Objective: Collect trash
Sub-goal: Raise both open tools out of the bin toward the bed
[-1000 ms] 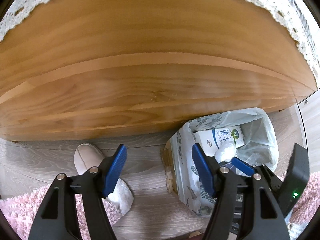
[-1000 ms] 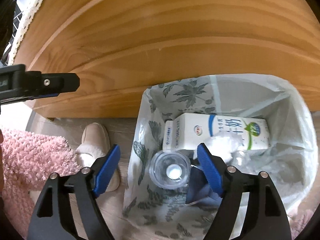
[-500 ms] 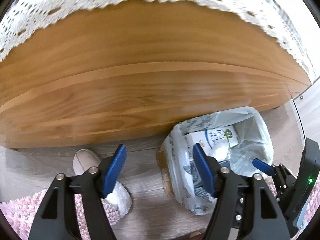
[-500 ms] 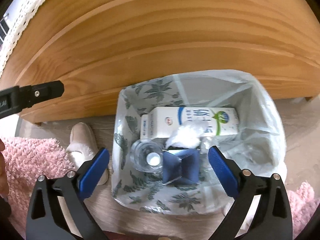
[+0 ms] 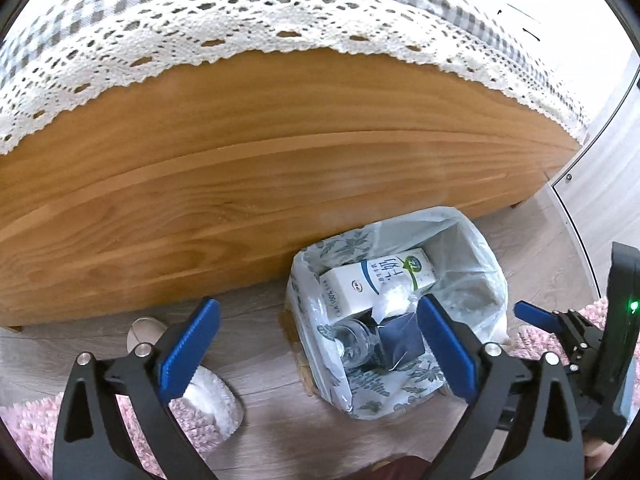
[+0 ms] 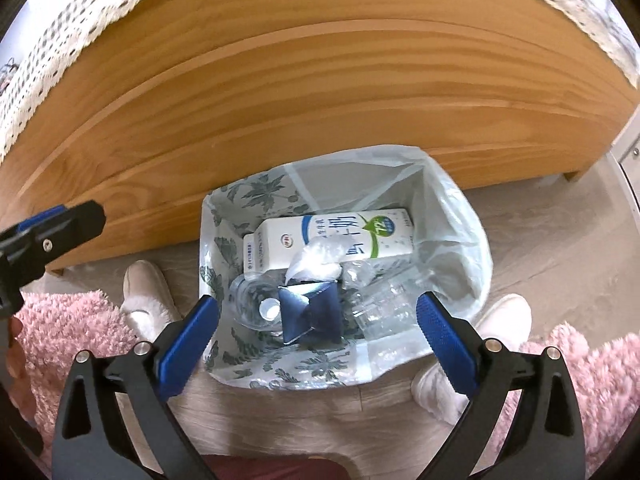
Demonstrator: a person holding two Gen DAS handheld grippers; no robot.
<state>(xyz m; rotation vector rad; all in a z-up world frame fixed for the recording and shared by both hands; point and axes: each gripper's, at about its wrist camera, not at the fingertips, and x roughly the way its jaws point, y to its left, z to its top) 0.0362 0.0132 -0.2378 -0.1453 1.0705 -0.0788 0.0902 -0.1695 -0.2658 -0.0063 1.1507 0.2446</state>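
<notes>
The trash bin [image 6: 344,280], lined with a leaf-print bag [image 6: 224,216], occupies frame center below the wooden cabinet [image 6: 320,92]. It holds a stiff milk carton [image 6: 320,240], light crushable clear bottles [image 6: 380,304] and a dark blue carton [image 6: 310,312]. Both the right gripper [image 6: 318,328] and left gripper [image 5: 316,336] stand open and empty. The thin bag rim offers the likeliest hold. Bin walls and depth are hidden by the liner.

Both views were bright and evenly lit, with soft daylight from above and no hard shadows. The checked cloth [image 5: 320,4] was washed out near the top of the left view. Strong fisheye bending curved the wooden panel [image 5: 240,168] into an arc, and black corners framed each picture. The left view was sharp. The right view showed slight motion blur toward its edges, notably on the lace trim [image 6: 60,52] and the pink rug [image 6: 592,372].
</notes>
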